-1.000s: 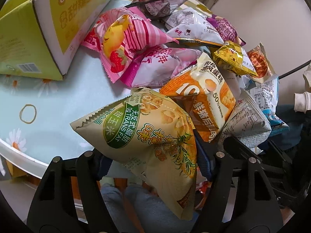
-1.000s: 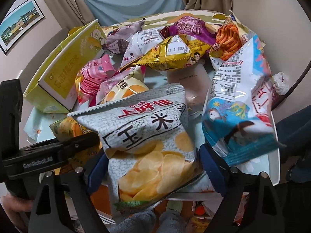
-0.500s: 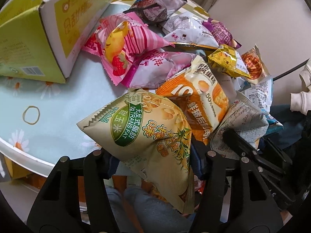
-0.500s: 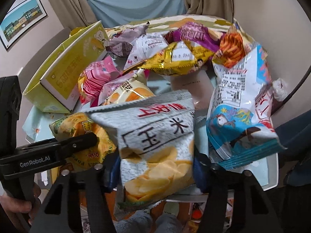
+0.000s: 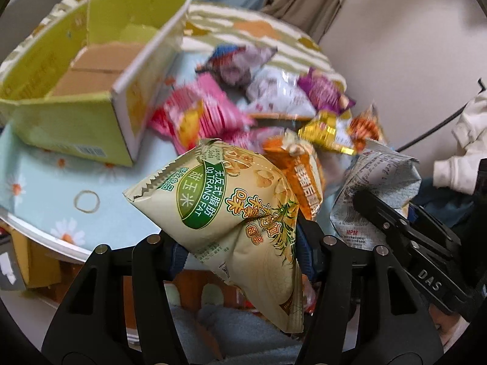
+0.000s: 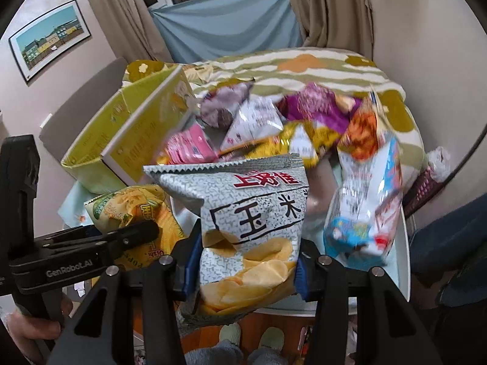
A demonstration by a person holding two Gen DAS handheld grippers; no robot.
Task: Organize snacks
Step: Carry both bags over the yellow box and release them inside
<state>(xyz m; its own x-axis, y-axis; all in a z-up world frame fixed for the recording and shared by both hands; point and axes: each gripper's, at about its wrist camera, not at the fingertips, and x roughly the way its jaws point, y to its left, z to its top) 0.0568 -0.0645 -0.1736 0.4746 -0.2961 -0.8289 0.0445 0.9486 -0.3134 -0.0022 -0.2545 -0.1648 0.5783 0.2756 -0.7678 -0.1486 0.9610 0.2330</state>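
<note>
- Curtains (image 6: pixel 331 9) and a blue cloth (image 6: pixel 225 27) hang behind a table (image 5: pixel 45 182) covered in pale blue daisy-print cloth; a framed picture (image 6: pixel 50 38) hangs on the wall to the left in the right wrist view.
- Left gripper (image 5: pixel 243 252) has its jaws closed onto the lower part of a cream bag (image 5: pixel 225 210) with a green oval label; the bag is held clear of the table, its serrated top edge pointing up and left.
- Right gripper (image 6: pixel 243 264) has its jaws pinched on a grey chip bag (image 6: pixel 252 222) printed with red and black characters and pictured chips, held upright above the table's near edge.
- In the right wrist view, the cream bag (image 6: pixel 134 213) shows to the left of the grey bag, inside the other gripper's black frame.
- An open yellow-green box (image 5: pixel 88 85) stands on the table's far left side, its brown cardboard floor showing.
- Just beside the box lies a pink bag (image 5: pixel 197 115), blurred.
- Beyond it the pile continues: an orange bag (image 5: pixel 304 176), a gold bag (image 5: pixel 325 133), a white bag (image 5: pixel 280 94) and a purple bag (image 5: pixel 325 91).
- A blue-and-white bag (image 6: pixel 365 200) sits at the table's right edge, tilted and blurred.
</note>
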